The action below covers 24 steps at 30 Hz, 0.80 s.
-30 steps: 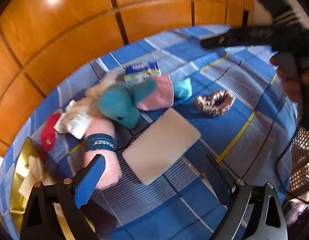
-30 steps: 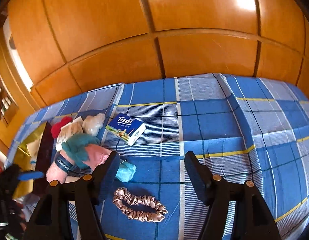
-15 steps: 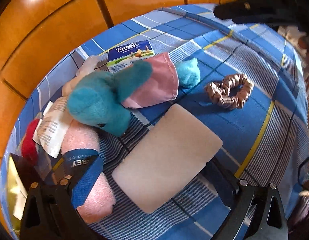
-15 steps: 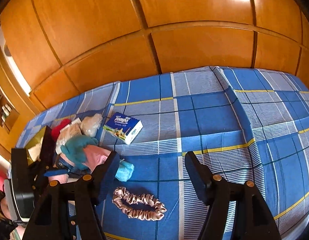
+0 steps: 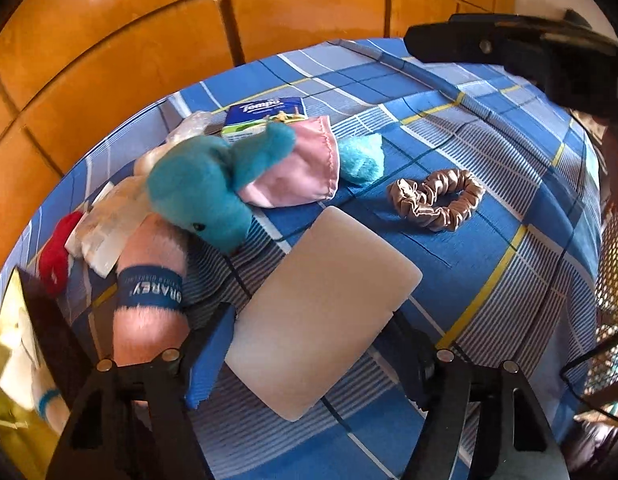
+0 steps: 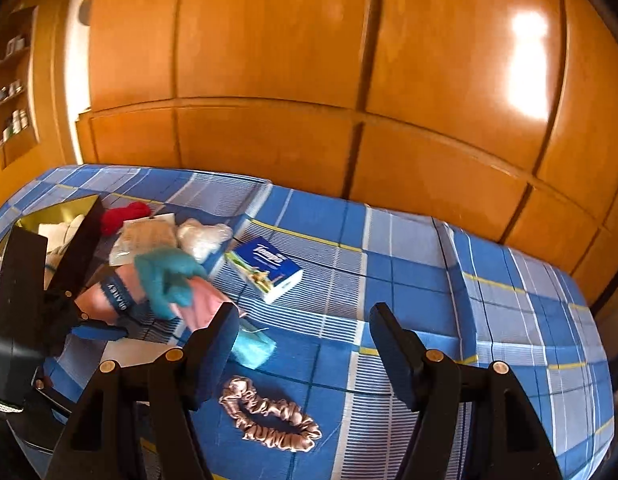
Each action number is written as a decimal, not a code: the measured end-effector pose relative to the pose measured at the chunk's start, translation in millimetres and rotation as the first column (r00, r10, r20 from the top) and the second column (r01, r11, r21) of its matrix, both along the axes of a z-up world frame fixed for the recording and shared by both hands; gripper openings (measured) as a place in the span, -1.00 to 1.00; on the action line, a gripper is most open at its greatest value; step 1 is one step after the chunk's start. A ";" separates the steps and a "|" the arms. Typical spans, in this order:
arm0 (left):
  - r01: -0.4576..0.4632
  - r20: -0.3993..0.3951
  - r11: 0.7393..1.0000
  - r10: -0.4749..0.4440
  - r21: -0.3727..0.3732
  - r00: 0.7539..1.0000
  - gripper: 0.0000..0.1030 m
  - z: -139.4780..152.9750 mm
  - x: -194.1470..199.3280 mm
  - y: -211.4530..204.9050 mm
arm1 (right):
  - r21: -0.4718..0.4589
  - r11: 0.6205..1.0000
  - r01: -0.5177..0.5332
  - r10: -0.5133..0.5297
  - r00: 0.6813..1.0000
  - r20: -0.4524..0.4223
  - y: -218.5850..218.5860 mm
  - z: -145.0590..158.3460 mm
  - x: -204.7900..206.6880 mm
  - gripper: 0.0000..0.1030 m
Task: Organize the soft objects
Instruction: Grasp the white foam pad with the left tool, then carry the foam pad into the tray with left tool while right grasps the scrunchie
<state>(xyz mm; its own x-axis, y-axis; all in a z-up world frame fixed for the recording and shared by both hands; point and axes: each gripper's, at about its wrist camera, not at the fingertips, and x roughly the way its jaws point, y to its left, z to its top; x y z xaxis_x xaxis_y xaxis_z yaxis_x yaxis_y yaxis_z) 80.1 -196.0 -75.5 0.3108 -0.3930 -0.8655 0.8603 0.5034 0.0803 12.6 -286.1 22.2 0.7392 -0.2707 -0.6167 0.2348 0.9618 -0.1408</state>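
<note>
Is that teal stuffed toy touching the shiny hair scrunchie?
Apart. In the left wrist view, the teal stuffed toy lies left of the scrunchie, with bare blue checked cloth plainly showing between them.

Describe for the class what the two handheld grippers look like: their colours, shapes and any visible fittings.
The left gripper has black angular arms with triangular cut-outs, round silver bolts at the joints and flat blue pads on its fingers. The right gripper matches it: black angular arms, silver bolts, dark blue-faced fingers. No cables or sleeves show clearly in either view.
</note>
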 end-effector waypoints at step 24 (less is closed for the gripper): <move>-0.191 0.005 0.954 0.198 -0.231 0.980 0.44 68.8 -34.1 58.7 | -0.062 0.996 -0.067 0.068 0.998 0.013 25.4 5.3 -6.8 0.34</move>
